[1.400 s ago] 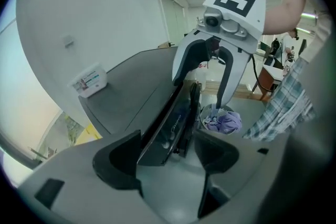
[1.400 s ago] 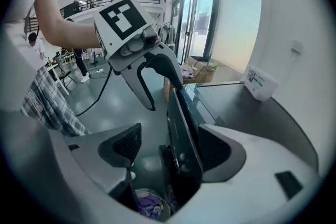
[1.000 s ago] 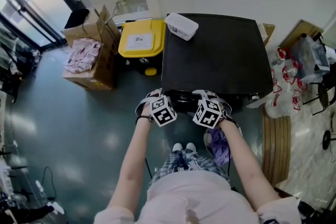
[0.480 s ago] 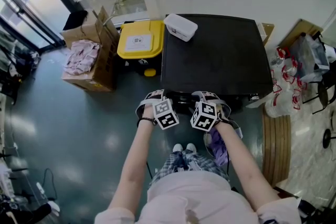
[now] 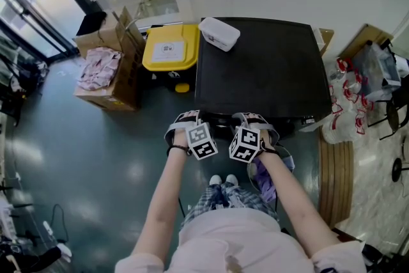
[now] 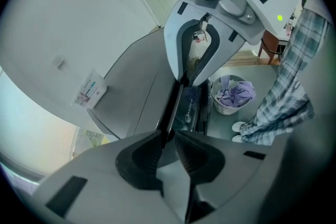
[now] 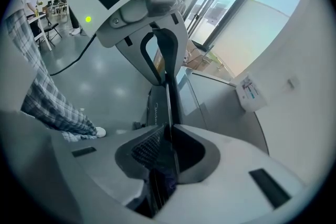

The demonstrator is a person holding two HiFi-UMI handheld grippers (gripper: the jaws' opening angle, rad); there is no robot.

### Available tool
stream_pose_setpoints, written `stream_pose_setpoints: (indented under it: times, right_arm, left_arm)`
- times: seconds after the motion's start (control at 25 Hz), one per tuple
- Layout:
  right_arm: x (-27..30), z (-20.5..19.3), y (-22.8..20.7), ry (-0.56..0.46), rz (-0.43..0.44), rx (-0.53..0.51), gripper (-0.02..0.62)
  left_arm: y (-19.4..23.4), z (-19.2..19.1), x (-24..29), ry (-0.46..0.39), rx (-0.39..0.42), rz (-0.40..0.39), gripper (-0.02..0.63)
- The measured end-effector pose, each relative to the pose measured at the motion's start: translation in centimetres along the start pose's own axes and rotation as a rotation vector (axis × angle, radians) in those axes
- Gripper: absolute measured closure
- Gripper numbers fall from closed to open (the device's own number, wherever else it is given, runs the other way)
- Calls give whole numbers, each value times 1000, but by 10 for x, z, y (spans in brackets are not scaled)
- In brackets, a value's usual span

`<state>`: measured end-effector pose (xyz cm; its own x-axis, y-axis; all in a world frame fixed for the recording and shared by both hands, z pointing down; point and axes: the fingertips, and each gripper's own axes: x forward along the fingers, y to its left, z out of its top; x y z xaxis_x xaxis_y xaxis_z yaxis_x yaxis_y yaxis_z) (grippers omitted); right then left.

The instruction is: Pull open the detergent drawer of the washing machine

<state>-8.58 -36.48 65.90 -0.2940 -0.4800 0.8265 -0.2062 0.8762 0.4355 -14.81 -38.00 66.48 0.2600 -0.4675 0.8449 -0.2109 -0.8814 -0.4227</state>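
A black-topped washing machine (image 5: 262, 67) stands in front of me, seen from above. Both grippers sit side by side at its front edge. My left gripper (image 5: 195, 121) (image 6: 167, 134) is closing, and its pads meet on the thin dark front edge of the top panel (image 6: 176, 97). My right gripper (image 5: 249, 119) (image 7: 167, 131) is also closing, with the same thin edge (image 7: 169, 97) pinched between its pads. Each gripper view shows the other gripper just beyond, on that edge. No detergent drawer can be made out.
A white box (image 5: 220, 32) lies on the machine's back left corner. A yellow bin (image 5: 171, 46) and a cardboard box (image 5: 108, 73) stand to the left. A basket of purple laundry (image 5: 271, 176) (image 6: 231, 94) sits by my feet. Bags (image 5: 348, 99) crowd the right side.
Both marker cubes have tilted and drawn slightly closer together. The hands have stayed at the machine's front edge.
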Motion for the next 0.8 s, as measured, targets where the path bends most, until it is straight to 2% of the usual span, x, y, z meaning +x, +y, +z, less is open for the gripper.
stream_pose_setpoints:
  times: [0.4,0.8]
  right_arm:
    - [-1,0,2,7,30,-5,529]
    - [-11,4,19,-13,74,22,534]
  left_arm:
    - [-1,1,-2,4,56,1,527]
    - [-18,-3,-11,-6,63,-38,529]
